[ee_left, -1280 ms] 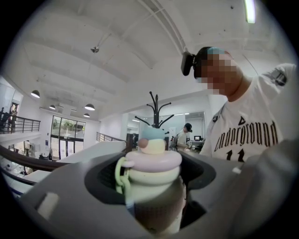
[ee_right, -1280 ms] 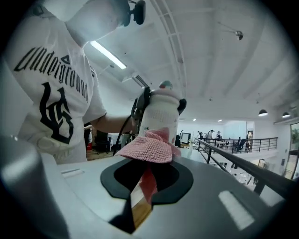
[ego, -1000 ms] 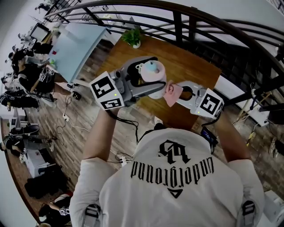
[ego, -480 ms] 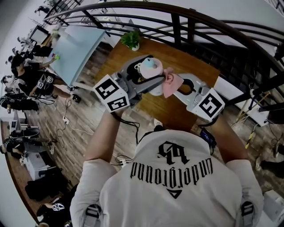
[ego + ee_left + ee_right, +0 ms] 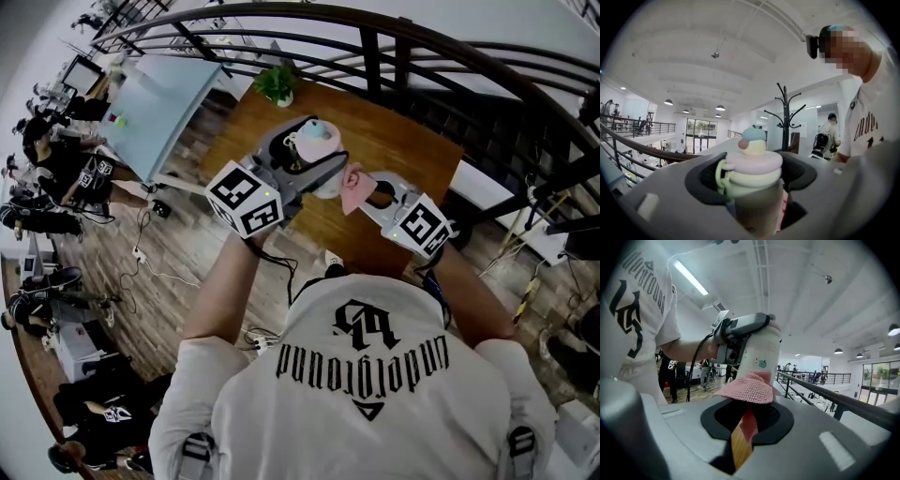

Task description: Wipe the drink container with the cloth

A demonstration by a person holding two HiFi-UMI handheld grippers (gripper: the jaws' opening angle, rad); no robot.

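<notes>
Above table [image 5: 403, 141], held off its top: bottle [image 5: 752, 201], roughly upright, clamped just under its pastel lid [image 5: 754, 157] by left gripper [image 5: 319, 155], jaws spread wide around the body. By bottle's lower wall: pink knitted cloth [image 5: 749, 386], pinched between nearly closed jaws of right gripper [image 5: 744, 416], free edge fanned out, touching the wall or just short of it; impossible to tell which. Judged of bottle: rigid plastic, probably light, smooth and likely to slip or twist under rubbing; best gripped high on the body, as now, with the lid's rim as a stop and the lower wall left open. Judged of cloth: soft, limp, coarse weave; best pinched near one edge, broad part left free.
</notes>
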